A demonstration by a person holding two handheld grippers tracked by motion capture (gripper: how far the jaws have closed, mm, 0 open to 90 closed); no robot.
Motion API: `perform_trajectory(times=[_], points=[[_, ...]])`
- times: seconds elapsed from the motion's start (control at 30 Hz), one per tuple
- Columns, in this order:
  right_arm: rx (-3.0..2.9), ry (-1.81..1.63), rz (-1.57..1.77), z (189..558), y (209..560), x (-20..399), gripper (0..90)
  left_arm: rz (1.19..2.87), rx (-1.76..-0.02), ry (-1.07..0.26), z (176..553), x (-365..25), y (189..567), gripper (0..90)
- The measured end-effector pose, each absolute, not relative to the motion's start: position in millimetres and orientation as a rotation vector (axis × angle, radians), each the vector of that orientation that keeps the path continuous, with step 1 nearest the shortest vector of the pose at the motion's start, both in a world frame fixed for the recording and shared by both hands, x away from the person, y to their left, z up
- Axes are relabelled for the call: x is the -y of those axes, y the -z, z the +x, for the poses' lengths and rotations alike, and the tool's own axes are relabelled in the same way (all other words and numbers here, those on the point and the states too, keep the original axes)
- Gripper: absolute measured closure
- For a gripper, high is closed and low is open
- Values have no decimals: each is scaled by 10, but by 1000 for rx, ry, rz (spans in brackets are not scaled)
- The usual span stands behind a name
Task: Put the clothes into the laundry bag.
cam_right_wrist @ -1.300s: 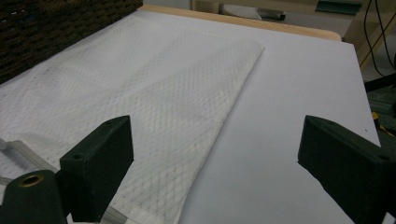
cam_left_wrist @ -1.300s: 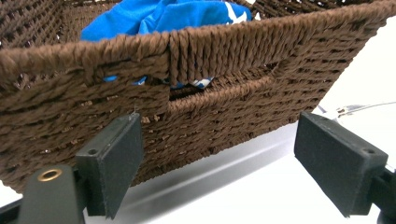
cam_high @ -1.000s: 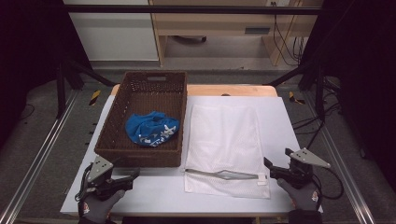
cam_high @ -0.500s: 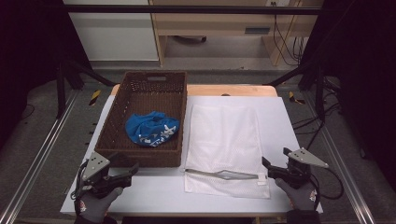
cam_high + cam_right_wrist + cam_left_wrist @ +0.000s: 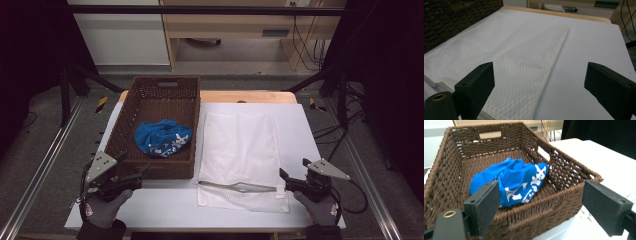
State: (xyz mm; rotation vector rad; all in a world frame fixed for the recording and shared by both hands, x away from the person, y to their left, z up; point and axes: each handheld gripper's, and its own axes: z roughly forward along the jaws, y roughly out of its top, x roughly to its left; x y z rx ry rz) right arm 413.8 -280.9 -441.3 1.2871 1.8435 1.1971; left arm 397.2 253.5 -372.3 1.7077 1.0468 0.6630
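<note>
The left claw [image 5: 141,175] has lifted toward the wicker basket [image 5: 159,167] — jaws wide, empty — apparently lining up on the blue cloth [image 5: 511,181]; the right claw [image 5: 285,179] waits, wide.

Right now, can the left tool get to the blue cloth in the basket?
Probably yes. The left tool is open and empty, just outside the brown basket's near wall. The blue cloth lies uncovered close behind that wall, and the basket has no lid. The tool would only need to lift over the rim.

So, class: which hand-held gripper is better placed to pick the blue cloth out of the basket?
Left. The left hand-held gripper sits open at the basket, facing the blue cloth; the right hand-held gripper is across the mesh bag.
</note>
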Motion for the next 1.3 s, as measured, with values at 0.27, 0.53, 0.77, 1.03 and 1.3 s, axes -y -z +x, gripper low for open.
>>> perform_trajectory(times=[0.27,0.53,0.77,1.03,1.3], points=[[-1835,-1201,1285,4130,4398,2795,98,1706,-1033,-670,4087,-2455,3634,144],[-1840,-1189,1272,4142,4407,2760,98,1719,-1036,-679,4208,-2430,3584,145],[-1849,-1178,1273,4151,4420,2728,97,1727,-1059,-682,4344,-2439,3551,143],[-1857,-1171,1270,4158,4426,2708,98,1746,-1083,-700,4549,-2418,3498,143],[-1856,-1167,1273,4163,4434,2705,97,1755,-1106,-706,4729,-2378,3488,138]])
